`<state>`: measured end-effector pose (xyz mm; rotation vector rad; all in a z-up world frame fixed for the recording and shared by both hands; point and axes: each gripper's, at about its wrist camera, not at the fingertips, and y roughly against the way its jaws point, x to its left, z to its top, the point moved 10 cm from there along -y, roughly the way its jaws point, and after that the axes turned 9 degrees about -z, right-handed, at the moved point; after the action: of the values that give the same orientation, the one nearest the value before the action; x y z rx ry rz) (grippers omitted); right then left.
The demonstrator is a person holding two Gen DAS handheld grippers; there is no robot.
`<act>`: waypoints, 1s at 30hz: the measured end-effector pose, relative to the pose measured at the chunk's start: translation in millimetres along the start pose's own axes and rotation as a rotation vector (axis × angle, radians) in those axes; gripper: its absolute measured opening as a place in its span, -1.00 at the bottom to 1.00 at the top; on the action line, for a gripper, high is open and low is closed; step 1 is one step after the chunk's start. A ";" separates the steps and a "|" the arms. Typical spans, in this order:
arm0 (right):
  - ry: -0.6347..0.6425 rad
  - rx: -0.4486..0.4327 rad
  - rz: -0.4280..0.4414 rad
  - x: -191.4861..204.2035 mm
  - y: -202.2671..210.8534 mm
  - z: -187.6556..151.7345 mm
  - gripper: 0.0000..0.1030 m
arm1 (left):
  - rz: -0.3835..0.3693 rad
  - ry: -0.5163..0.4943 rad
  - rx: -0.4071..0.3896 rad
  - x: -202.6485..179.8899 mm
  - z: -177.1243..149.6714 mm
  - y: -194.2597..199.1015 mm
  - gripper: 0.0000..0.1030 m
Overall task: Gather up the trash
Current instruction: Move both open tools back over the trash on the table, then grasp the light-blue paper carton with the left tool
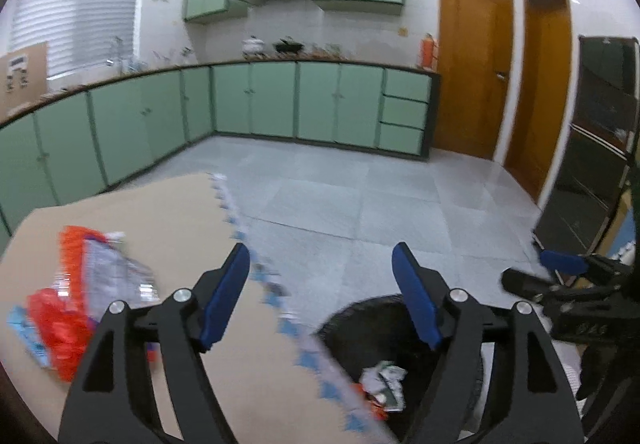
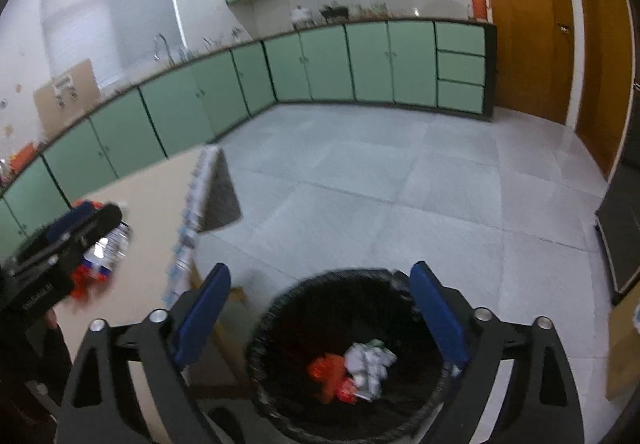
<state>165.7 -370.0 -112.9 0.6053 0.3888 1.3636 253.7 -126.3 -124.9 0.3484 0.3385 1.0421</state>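
My left gripper is open and empty, above the table's right edge. Red and silver wrappers lie on the tan table to its left. A black lined trash bin stands on the floor beside the table and holds a white crumpled wrapper and a red wrapper. My right gripper is open and empty, directly above the bin. The bin also shows in the left wrist view, with the right gripper to its right. The left gripper shows in the right wrist view over the wrappers.
A blue-patterned strip runs along the table's edge. Green cabinets line the far walls. Wooden doors stand at the right. A dark cabinet is at far right. Grey tiled floor spreads beyond the bin.
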 end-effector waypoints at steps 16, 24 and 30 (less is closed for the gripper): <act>0.206 -0.089 0.163 175.3 8.5 -10.9 0.88 | 0.397 0.078 -0.054 179.9 -27.0 122.9 0.52; 0.279 -0.083 0.180 238.7 -5.0 -31.3 0.88 | 0.472 0.115 -0.021 225.4 -54.1 151.7 0.52; 0.333 -0.110 0.185 271.4 -4.1 -46.0 0.86 | 0.457 0.156 0.020 239.5 -75.9 152.4 0.52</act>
<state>190.4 -96.3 -128.5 0.3278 0.5311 1.6586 213.8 163.6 -152.0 0.3729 0.4201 1.5197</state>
